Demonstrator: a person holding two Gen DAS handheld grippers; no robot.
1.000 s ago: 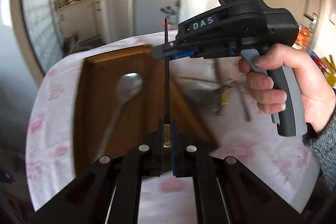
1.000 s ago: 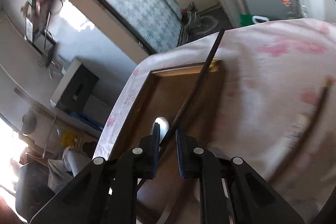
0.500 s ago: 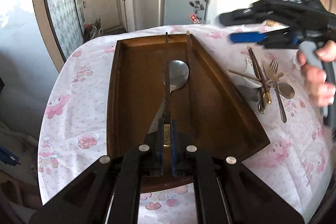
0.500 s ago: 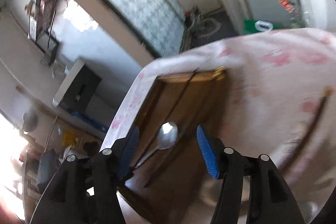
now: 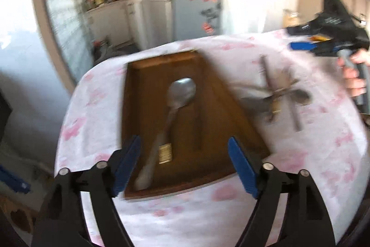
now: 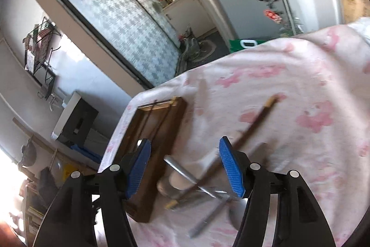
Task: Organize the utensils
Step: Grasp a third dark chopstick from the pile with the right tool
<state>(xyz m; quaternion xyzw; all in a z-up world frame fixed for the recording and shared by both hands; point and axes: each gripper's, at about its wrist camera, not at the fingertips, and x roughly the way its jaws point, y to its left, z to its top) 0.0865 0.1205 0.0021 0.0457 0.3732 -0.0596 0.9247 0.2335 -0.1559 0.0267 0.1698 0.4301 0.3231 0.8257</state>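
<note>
Jaws wide on both grippers (image 5: 185,163) (image 6: 185,166); utensil pile (image 6: 203,186) beside tray (image 5: 148,89).

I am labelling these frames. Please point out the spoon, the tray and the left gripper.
spoon (image 5: 182,92), left wrist view, bowl.
tray (image 5: 138,112), left wrist view, bare floor.
left gripper (image 5: 185,166), left wrist view, between its fingertips.

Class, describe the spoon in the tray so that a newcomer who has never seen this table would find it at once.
Start at the round table with the pink-printed cloth and find the brown wooden tray on it. The spoon lies lengthwise inside the tray, bowl at the far end, handle running toward the left tool. Unlike the crossed utensil pile on the cloth to the tray's right, it sits in the tray.
</note>
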